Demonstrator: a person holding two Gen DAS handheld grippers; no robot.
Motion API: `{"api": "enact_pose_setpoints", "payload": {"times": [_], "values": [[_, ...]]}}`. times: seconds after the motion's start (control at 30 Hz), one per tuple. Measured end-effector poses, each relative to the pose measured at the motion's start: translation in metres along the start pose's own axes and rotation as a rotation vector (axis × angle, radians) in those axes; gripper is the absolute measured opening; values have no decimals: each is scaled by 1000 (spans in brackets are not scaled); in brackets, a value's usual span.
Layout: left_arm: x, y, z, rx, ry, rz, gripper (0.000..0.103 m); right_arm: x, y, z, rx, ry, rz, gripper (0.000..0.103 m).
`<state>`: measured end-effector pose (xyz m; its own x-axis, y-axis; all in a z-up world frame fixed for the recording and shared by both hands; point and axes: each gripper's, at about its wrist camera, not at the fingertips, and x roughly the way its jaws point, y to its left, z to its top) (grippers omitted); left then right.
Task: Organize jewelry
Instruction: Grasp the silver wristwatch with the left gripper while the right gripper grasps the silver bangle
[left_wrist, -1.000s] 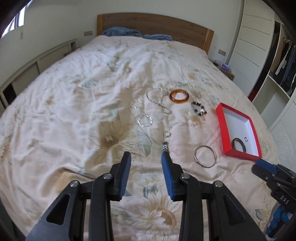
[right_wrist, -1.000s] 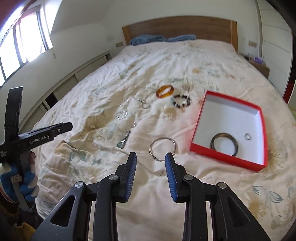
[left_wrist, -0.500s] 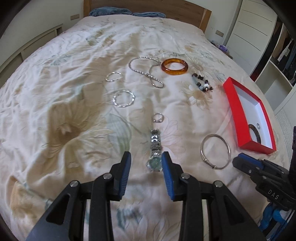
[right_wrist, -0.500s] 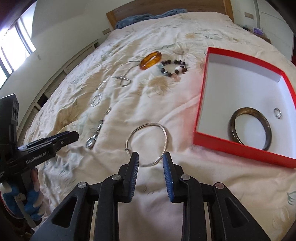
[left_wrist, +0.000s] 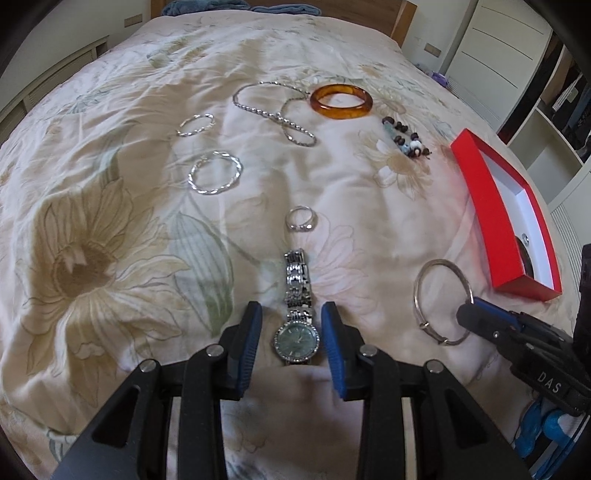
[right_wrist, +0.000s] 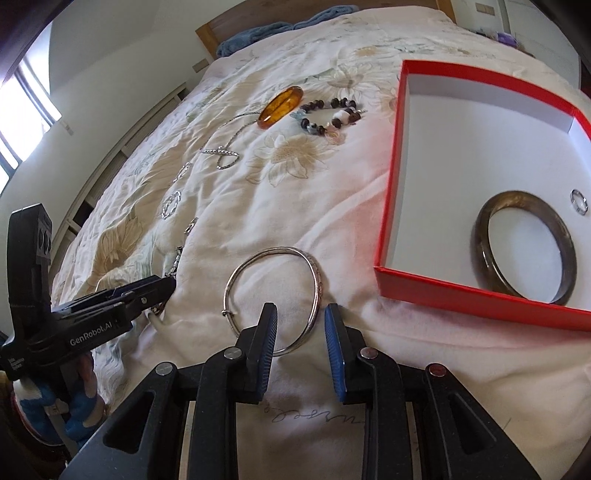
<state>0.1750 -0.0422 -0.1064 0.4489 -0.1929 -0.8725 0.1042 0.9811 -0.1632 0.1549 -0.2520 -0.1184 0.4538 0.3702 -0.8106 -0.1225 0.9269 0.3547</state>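
My left gripper (left_wrist: 291, 325) is open, low over the bedspread, with the face of a silver watch (left_wrist: 296, 338) between its blue pads. My right gripper (right_wrist: 300, 325) is open, its pads on either side of the near rim of a thin silver bangle (right_wrist: 314, 273), which also shows in the left wrist view (left_wrist: 417, 291). A red box (right_wrist: 388, 206) with a white inside lies to the right and holds a dark bangle (right_wrist: 565, 243) and a small ring (right_wrist: 579, 201).
On the bedspread lie a small ring (left_wrist: 301, 219), two twisted silver hoops (left_wrist: 214, 173), a silver chain (left_wrist: 273, 110), an amber bangle (left_wrist: 341, 101) and a beaded bracelet (left_wrist: 408, 140). A wardrobe (left_wrist: 517, 66) and shelves stand at the right of the bed.
Both grippers have come down and forward toward the bed. The left one now has the watch face between its pads; the right one now straddles the silver bangle's rim.
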Motion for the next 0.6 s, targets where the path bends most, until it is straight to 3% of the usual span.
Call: {"api": "enact_pose_setpoints", "payload": {"times": [0.47, 0.6], "values": [[16, 0, 0, 35, 18, -24, 25, 17, -5, 1, 13, 43, 48, 28], [11, -1, -2, 63, 8, -26, 22, 17, 2, 2, -14, 41, 31, 13]]}}
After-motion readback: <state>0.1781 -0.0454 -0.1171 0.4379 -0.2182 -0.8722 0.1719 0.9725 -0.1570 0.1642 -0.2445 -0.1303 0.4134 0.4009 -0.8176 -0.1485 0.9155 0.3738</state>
